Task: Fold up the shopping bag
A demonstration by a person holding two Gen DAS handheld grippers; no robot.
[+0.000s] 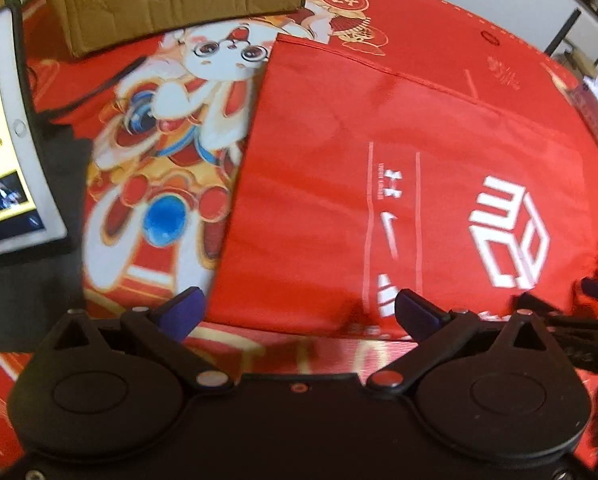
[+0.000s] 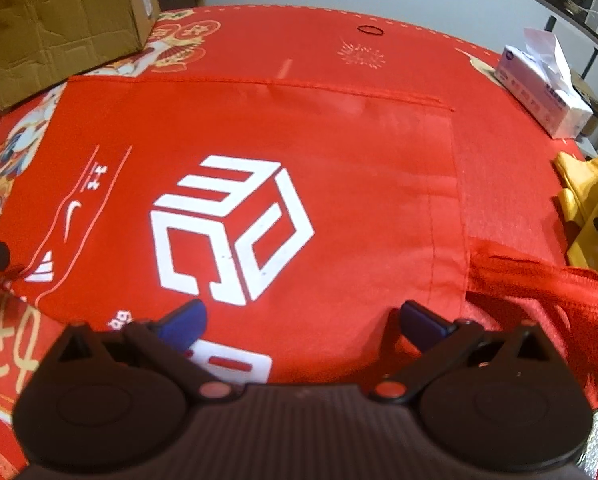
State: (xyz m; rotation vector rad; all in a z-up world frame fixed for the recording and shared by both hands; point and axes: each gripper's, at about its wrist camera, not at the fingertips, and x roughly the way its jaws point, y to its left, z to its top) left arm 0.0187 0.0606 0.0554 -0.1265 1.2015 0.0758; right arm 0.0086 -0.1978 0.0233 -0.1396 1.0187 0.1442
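You are hovering both grippers over the near edge of the shopping bag [image 2: 259, 184], which is lying flat on the desk [image 2: 379, 44] with its white cube logo [image 2: 231, 228] facing up. No fold looks started yet, so you are probably lining up for the first grasp.

The left gripper [image 1: 297, 312] is standing with its jaws spread wide and holding nothing, above the bag's near left corner. The right gripper [image 2: 303, 320] is likewise spread and empty, over the near edge, close to the side with the handles [image 2: 539, 280].

The next move likely calls for lowering each gripper until one finger slips under the near hem, then closing on cloth only, not on the tablecloth [image 1: 159, 152] beneath, which is the same red and easy to catch.

The bag is looking like thin, matte, non-woven fabric with stitched hems, roughly rectangular and limp. The handles are lying bunched, off the bag's right side. A creased cardboard box [image 2: 59, 28] is sitting behind, and a tissue pack [image 2: 539, 88] is resting well apart at the far right.
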